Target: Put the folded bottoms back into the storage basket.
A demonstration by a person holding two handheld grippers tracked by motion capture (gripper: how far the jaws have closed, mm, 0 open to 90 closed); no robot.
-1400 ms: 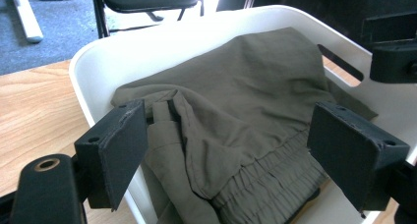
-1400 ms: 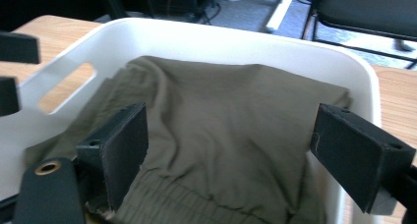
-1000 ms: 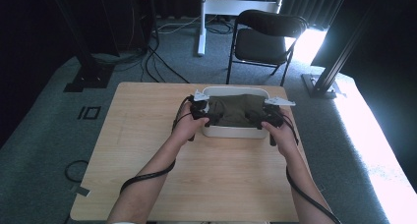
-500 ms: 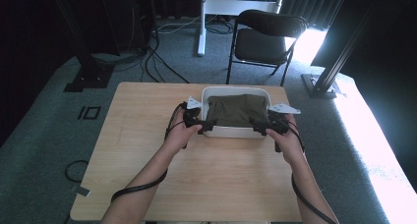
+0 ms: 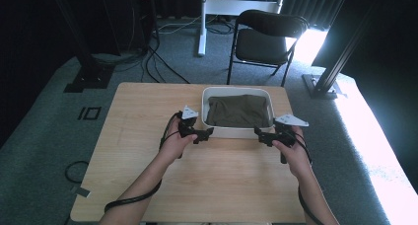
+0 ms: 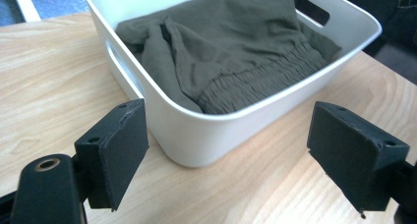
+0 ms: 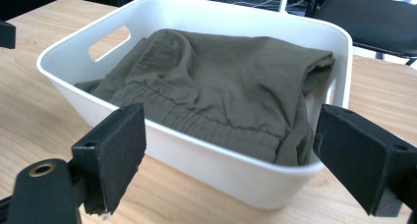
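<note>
1. White tub (image 5: 237, 132): stands on the wooden table (image 5: 128, 161), against the middle of its far edge, a little toward the right far corner. Cut-out handles in both short walls. Same spot as a second ago.

2. Olive garment (image 5: 238, 110): loosely folded cloth with an elastic waistband, lying wholly inside the tub; the waistband runs along the tub's near wall. No jaw touches it.

3. Left gripper (image 5: 206, 133): a second ago it was over the tub's left rim, at the cloth; now it has drawn back toward the person and sits off the tub's near-left corner, just beside the wall but apart from it. In the left gripper view, its jaws are spread wide with nothing between them but that corner of the tub beyond.

4. Right gripper (image 5: 260, 134): likewise withdrawn from the tub's right rim to its near-right corner, close to the wall, not touching. Its jaws are spread, empty.

5. Reading of the change: both hands have let go and backed off, with the garment left in the tub. Judged from this, the placing step appears finished; it could instead be a pause before a fresh reach in.
</note>
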